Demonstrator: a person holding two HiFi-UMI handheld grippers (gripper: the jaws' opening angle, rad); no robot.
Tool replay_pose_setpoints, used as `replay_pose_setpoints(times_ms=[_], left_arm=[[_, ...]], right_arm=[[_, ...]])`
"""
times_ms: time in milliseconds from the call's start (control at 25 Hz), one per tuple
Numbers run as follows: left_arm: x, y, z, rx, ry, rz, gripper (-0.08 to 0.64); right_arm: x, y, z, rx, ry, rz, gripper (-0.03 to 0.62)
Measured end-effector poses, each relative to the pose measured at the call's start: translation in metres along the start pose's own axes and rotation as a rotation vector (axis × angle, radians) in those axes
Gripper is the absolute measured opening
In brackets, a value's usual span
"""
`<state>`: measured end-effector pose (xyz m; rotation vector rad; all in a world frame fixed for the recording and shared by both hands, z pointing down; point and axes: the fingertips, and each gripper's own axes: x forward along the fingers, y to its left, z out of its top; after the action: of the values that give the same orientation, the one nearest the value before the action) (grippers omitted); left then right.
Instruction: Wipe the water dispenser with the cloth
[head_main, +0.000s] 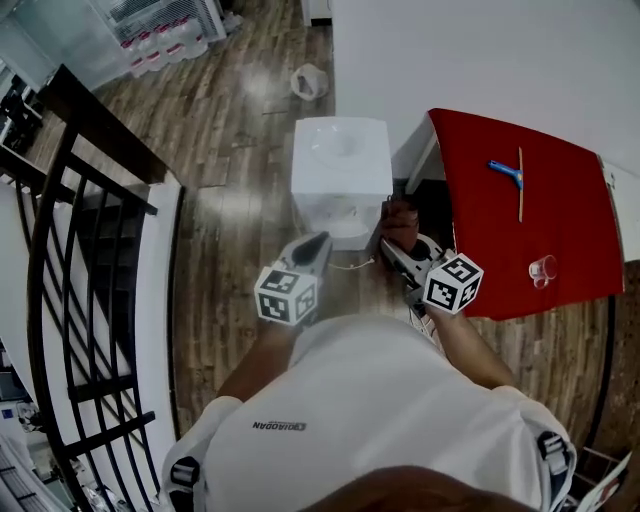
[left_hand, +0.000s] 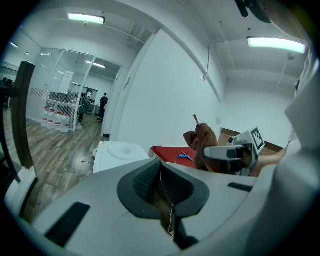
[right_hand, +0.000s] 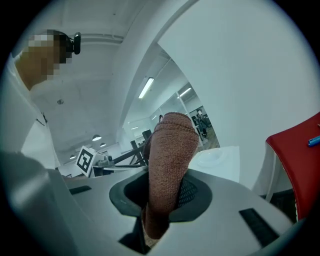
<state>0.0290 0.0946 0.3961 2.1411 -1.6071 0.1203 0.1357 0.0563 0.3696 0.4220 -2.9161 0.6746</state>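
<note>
Right hand-held gripper clamping brown cloth, near water dispenser

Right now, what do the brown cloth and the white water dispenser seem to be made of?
The cloth looks like thick knitted or woven fabric, matte, with a coarse looped grain showing. The water dispenser looks like moulded plastic: smooth white, rounded edges, a soft sheen. Painted metal can't be ruled out.

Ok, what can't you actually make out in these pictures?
Head view: whether the cloth touches the water dispenser; the steep downward angle hides any gap.
Right gripper view: the cloth's lower end, buried between the right gripper jaws.
Head view: the clear item on the red table; too small to name.
</note>
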Motion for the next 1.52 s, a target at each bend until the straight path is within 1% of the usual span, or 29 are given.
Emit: replay_pose_setpoints(times_ms=[80, 280, 400, 480, 600, 680, 840, 920, 1040, 1120, 1320, 1520], left_arm=[[-0.001, -0.014, -0.004, -0.01, -0.012, 0.022, 0.001], [0.0, -0.044, -0.03, -0.04, 0.017, 0.067, 0.0], [-0.003, -0.051, -0.045, -0.044, 0.04, 0.091, 0.001], [-0.006, -0.053, -0.052, -0.048, 0.056, 0.098, 0.001], [-0.011, -0.051, -0.051, -0.032, 0.077, 0.087, 0.001], [-0.011, -0.046, -0.04, -0.01, 0.075, 0.067, 0.002], [-0.022, -0.032, -0.01, 0.059, 0.057, 0.021, 0.001], [-0.032, -0.019, -0.005, 0.078, 0.059, 0.017, 0.001], [-0.045, 0.003, -0.013, 0.056, 0.084, 0.026, 0.0], [-0.051, 0.009, -0.022, 0.035, 0.101, 0.021, 0.0], [-0.059, 0.009, -0.027, 0.038, 0.101, -0.016, 0.0], [-0.064, 0.008, -0.03, 0.025, 0.092, -0.03, 0.001]], right_arm=[[-0.01, 0.001, -0.004, -0.022, 0.029, 0.022, 0.074], [-0.034, 0.001, -0.02, -0.05, 0.072, 0.063, 0.074], [-0.042, -0.007, -0.037, -0.055, 0.09, 0.059, 0.074], [-0.046, -0.013, -0.041, -0.048, 0.09, 0.044, 0.074], [-0.051, -0.009, -0.039, -0.062, 0.084, 0.019, 0.074], [-0.05, -0.005, -0.037, -0.069, 0.077, -0.004, 0.074], [-0.031, 0.01, -0.044, -0.02, 0.038, -0.053, 0.074], [-0.019, 0.024, -0.046, -0.013, 0.017, -0.068, 0.074], [-0.007, 0.041, -0.05, -0.022, 0.007, -0.076, 0.074], [-0.006, 0.047, -0.052, -0.037, 0.013, -0.09, 0.074], [-0.006, 0.053, -0.06, -0.037, 0.031, -0.123, 0.074], [-0.005, 0.065, -0.059, -0.049, 0.025, -0.112, 0.074]])
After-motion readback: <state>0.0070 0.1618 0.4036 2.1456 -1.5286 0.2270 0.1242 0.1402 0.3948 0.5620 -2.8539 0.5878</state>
